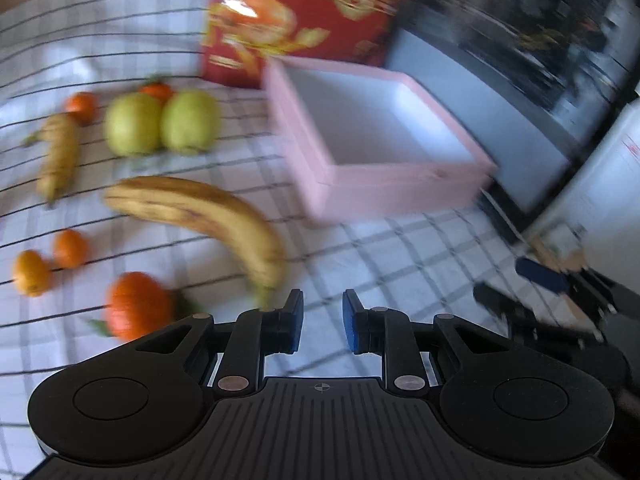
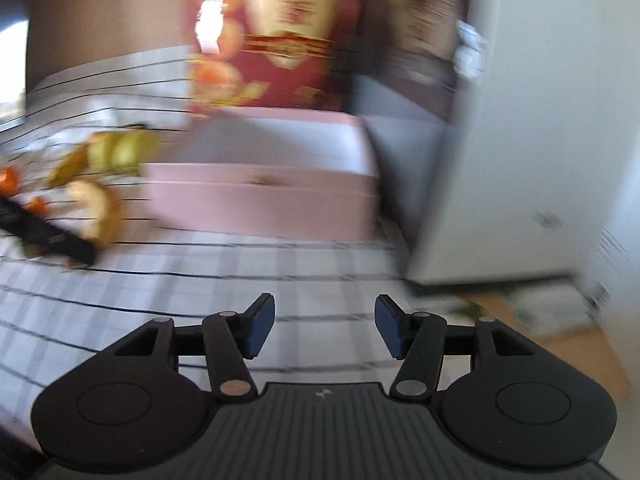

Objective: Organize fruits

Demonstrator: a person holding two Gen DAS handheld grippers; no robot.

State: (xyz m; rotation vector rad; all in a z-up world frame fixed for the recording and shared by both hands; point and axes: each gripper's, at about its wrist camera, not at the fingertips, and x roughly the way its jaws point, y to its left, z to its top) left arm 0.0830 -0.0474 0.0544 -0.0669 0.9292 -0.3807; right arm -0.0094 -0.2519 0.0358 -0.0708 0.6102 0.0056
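Left wrist view: the pink box [image 1: 400,176] was seen empty on the checked tablecloth [image 1: 360,248], in front of a red carton [image 1: 304,12]. No fruit had been placed in it. All fruit was laid out on the cloth left of the box: a large banana [image 1: 208,212] nearest it, a smaller banana [image 1: 58,156], two green apples [image 1: 134,124] [image 1: 191,120] touching each other, and several oranges, the biggest orange [image 1: 138,306] just beside the left gripper [image 1: 322,318]. That gripper was drawn in as far as it goes, with a narrow gap between the pads and nothing clamped. The right gripper [image 1: 536,292] was caught at the right edge, blurred. Right wrist view: heavy motion blur. The right gripper [image 2: 324,330] was spread apart and empty, over bare cloth in front of the box [image 2: 260,204], with the fruit well off to its left. Judged progress: nil, every piece was left to be sorted; sorting appeared to be at the start, no pick made yet.
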